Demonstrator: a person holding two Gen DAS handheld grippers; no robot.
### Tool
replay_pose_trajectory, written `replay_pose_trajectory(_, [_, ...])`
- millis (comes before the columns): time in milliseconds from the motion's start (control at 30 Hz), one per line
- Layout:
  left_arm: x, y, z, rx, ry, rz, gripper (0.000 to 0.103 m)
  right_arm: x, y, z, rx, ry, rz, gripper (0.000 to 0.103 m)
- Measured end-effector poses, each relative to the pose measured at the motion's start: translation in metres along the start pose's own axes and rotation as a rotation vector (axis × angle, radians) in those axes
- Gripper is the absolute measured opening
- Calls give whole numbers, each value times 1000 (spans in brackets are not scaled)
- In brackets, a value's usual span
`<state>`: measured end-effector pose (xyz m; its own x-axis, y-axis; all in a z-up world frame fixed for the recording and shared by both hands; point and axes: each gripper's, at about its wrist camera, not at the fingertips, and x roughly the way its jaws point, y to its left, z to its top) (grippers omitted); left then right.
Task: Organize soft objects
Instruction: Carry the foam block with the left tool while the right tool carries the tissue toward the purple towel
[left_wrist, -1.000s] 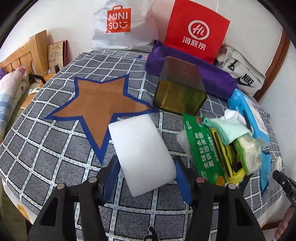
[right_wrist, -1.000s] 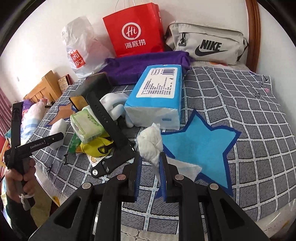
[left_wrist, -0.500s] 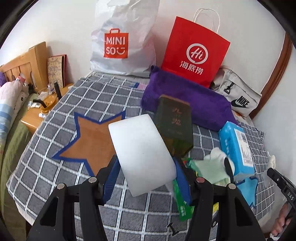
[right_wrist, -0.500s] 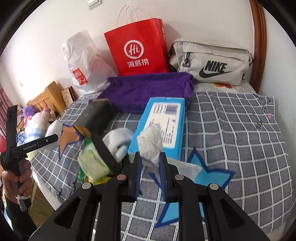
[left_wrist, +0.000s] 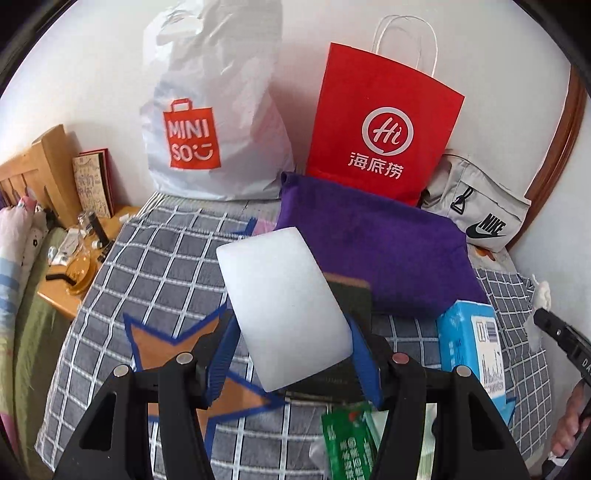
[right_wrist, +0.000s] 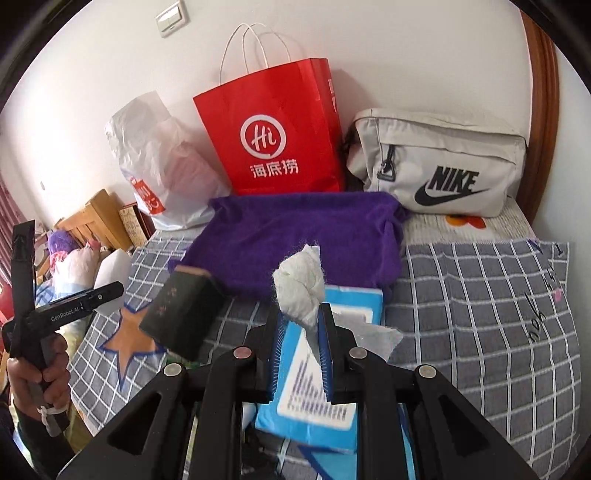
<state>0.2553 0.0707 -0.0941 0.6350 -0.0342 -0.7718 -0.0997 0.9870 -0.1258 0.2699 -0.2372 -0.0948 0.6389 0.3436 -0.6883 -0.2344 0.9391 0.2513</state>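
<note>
Your left gripper (left_wrist: 290, 347) is clamped on the white foam block (left_wrist: 282, 306), raised above the checked blanket (left_wrist: 162, 266), with the purple towel (left_wrist: 384, 251) ahead. Your right gripper (right_wrist: 301, 345) pinches a crumpled white wad (right_wrist: 301, 286), probably tissue, over the blue tissue pack (right_wrist: 314, 387) just beneath it

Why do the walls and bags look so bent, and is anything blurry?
Left wrist view: fisheye lens bows the wooden frame and darkens corners; the white foam block looks washed out. Right wrist view: same bending; the crumpled tissue and Nike bag stay sharp.
</note>
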Motion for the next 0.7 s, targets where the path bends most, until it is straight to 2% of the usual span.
replay_pose_trajectory(400, [64, -17, 52, 40, 47, -23, 56, 69, -21, 62, 24, 24, 10, 18])
replay_pose_trajectory(700, [122, -39, 80, 75, 138, -78, 56, 127, -41, 73, 8, 112, -12, 19])
